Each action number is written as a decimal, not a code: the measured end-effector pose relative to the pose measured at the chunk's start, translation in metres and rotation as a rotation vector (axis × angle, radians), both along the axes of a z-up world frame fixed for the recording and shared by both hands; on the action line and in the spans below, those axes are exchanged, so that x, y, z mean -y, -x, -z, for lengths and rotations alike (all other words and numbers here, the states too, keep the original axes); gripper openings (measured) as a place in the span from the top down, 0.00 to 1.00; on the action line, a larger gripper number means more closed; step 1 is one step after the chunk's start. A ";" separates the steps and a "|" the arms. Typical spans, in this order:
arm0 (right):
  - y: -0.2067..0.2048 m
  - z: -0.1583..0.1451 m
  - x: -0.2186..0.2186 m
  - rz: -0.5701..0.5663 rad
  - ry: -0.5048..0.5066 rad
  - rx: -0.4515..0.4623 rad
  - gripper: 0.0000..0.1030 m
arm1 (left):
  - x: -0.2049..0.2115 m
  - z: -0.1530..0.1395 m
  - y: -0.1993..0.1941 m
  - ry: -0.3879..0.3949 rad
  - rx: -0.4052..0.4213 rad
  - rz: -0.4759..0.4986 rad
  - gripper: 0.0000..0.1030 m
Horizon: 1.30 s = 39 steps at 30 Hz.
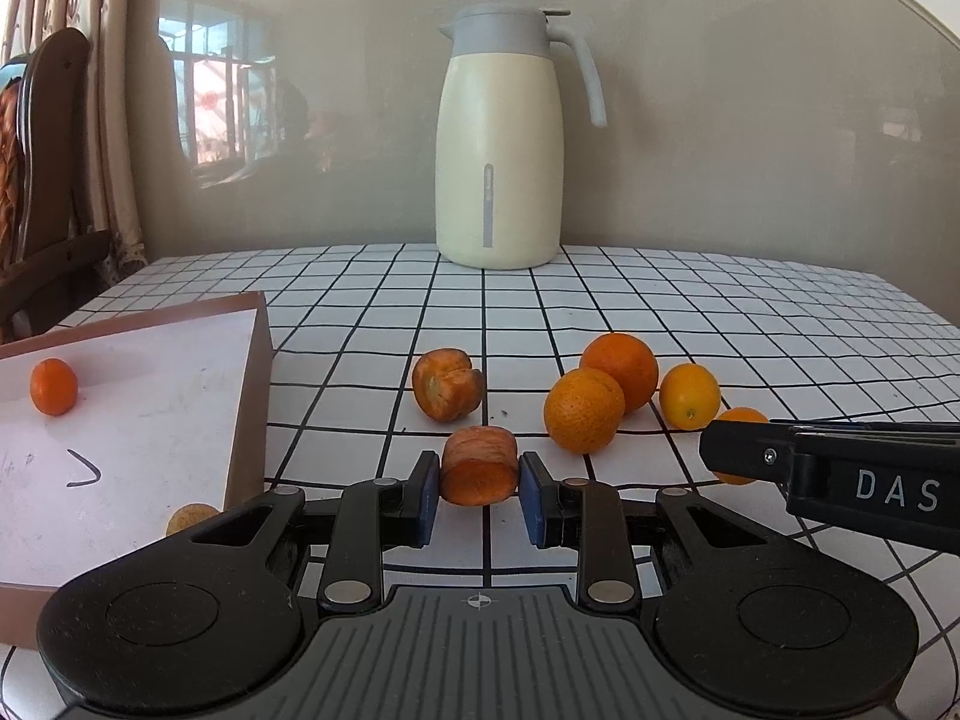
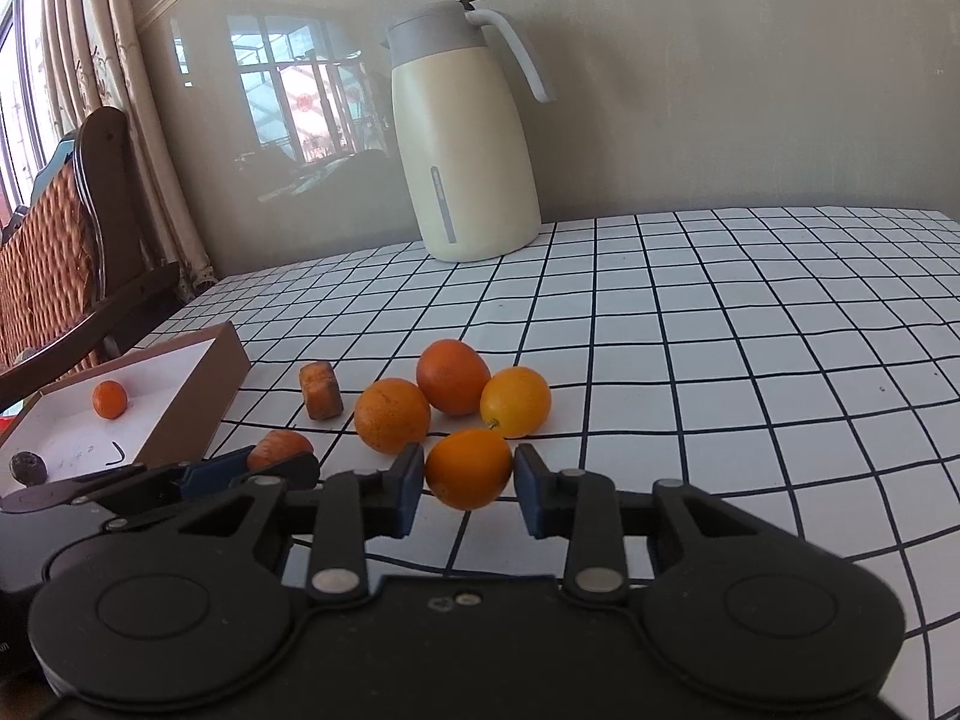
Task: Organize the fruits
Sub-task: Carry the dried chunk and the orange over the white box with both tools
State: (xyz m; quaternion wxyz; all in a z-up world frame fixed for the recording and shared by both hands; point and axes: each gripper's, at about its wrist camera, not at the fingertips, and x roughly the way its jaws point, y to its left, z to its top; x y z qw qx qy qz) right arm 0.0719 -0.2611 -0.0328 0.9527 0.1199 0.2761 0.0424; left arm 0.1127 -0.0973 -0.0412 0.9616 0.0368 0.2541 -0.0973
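My left gripper (image 1: 479,489) is shut on a carrot chunk (image 1: 480,465) just above the checked tablecloth. A second carrot chunk (image 1: 447,384) lies beyond it. My right gripper (image 2: 469,477) is shut on a small orange (image 2: 469,468); in the left wrist view this orange (image 1: 741,417) peeks out behind the right gripper's finger. Three more citrus fruits lie in a cluster: two oranges (image 2: 392,423) (image 2: 453,377) and a yellow one (image 2: 516,401). A brown box with a white inside (image 1: 144,432) at the left holds one small orange (image 1: 54,387).
A cream thermos jug (image 1: 498,144) stands at the back of the table by the wall. A wooden chair (image 2: 66,228) and curtain are at the left. A dark round item (image 2: 27,468) lies in the box. A yellowish fruit (image 1: 191,517) lies by the box.
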 end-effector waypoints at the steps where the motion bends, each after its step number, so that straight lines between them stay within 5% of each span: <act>1: 0.003 -0.002 0.001 -0.003 0.004 0.004 0.76 | -0.002 -0.001 0.002 0.005 -0.005 0.005 0.72; 20: 0.052 -0.036 -0.019 -0.117 0.040 0.163 0.76 | -0.047 -0.038 0.066 0.018 0.094 0.081 0.72; 39: 0.037 -0.056 -0.092 -0.228 -0.002 0.340 0.76 | -0.153 -0.061 0.071 0.054 0.236 -0.227 0.72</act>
